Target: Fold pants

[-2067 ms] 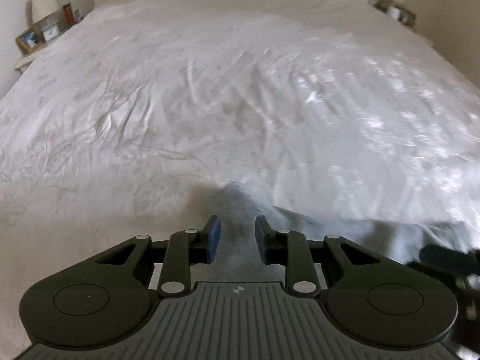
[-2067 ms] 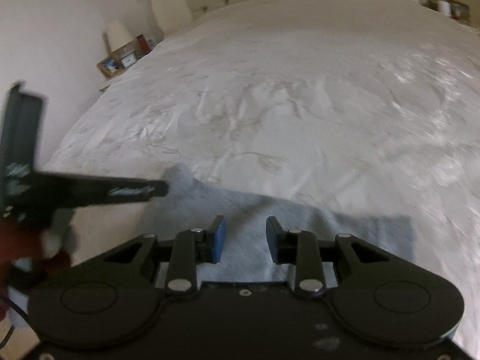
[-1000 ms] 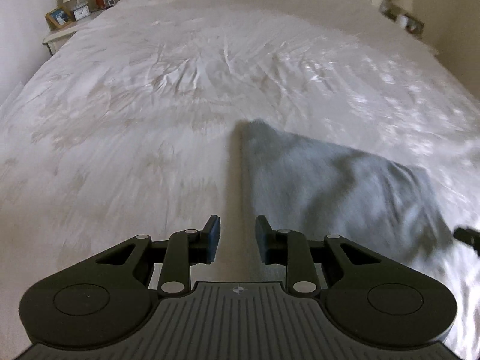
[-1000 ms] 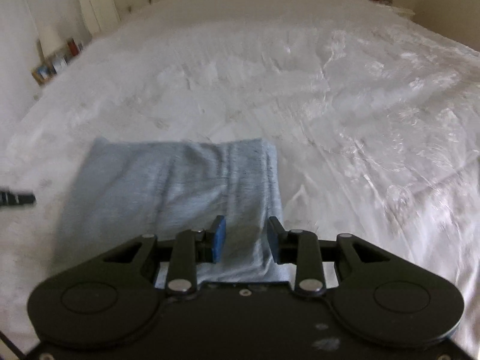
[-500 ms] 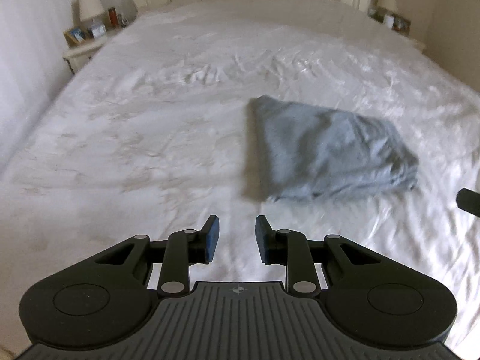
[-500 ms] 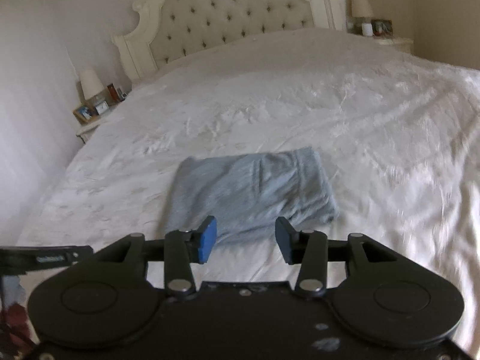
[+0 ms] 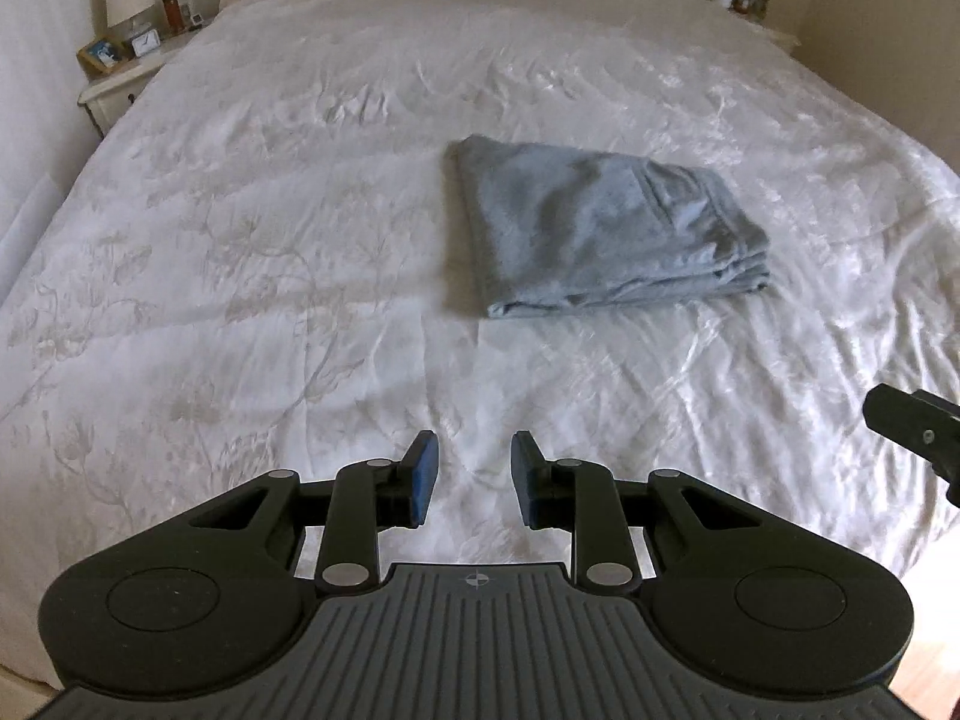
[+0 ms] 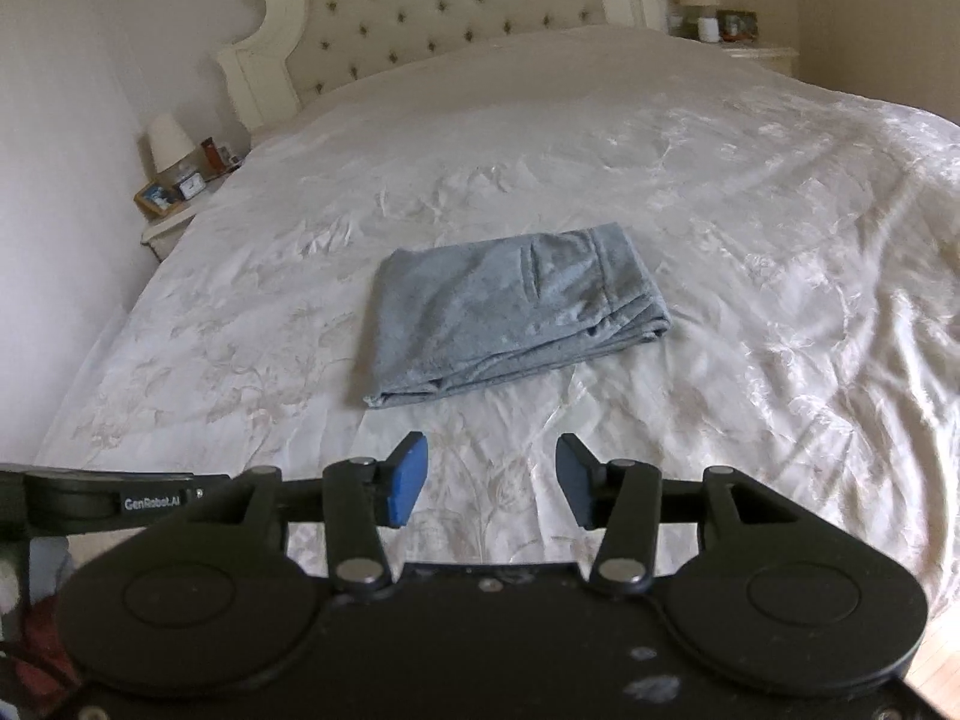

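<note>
- One pair of soft grey-blue pants (image 7: 600, 228), folded into a flat square, lies on the big bed with the shiny white cover (image 7: 270, 252).
- From the left hand-held gripper (image 7: 474, 483), the pants sit at about 1 o'clock, well apart.
- Its blue pads are apart and hold nothing.
- From the right hand-held gripper (image 8: 492, 477), they sit at 12 o'clock.
- Its jaws are apart too and hold nothing.

Both wrist cameras look down the bed (image 7: 300, 240) toward the headboard (image 8: 450, 6), sharing the pants (image 8: 510, 312)
</note>
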{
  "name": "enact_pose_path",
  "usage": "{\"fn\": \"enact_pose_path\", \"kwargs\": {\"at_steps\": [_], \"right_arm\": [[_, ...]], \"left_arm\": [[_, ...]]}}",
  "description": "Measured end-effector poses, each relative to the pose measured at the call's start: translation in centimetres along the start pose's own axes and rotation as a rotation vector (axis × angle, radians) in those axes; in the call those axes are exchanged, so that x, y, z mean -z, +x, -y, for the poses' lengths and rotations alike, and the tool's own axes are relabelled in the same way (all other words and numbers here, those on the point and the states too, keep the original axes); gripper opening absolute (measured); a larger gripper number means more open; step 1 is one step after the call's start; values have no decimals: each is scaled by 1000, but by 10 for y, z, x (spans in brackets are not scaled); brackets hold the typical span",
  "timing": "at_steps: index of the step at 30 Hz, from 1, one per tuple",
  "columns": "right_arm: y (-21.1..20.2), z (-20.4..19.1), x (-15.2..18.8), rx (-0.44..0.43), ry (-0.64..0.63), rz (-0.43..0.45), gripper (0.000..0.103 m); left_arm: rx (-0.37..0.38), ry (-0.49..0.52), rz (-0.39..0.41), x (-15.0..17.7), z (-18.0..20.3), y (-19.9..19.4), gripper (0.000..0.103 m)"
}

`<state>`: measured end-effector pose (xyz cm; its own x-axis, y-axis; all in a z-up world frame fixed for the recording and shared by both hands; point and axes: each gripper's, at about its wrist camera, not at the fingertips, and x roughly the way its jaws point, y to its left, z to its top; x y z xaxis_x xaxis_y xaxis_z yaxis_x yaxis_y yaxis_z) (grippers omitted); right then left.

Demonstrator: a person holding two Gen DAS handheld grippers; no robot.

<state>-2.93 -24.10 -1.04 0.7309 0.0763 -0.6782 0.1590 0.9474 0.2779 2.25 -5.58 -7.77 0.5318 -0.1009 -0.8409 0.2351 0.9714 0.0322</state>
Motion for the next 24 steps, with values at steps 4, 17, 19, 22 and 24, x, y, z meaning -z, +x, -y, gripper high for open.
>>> {"fn": "enact_pose_path", "kwargs": {"at_steps": [4, 17, 19, 22, 24], "right_arm": [[-9, 2, -13, -5, -23, 39, 51], [1, 42, -65, -72, -91, 47, 51], [4, 54, -71, -77, -94, 44, 51], [9, 70, -79, -89, -89, 35, 51], [12, 79, -84, -97, -92, 30, 51]], "left_arm": [[2, -29, 13, -13, 8, -5, 26], [-50, -98, 19, -42, 60, 1, 26], [-55, -101, 14, -44, 69, 3, 26], [-63, -108, 9, -46, 81, 5, 26], [-69, -112, 8, -48, 88, 7, 26]]}}
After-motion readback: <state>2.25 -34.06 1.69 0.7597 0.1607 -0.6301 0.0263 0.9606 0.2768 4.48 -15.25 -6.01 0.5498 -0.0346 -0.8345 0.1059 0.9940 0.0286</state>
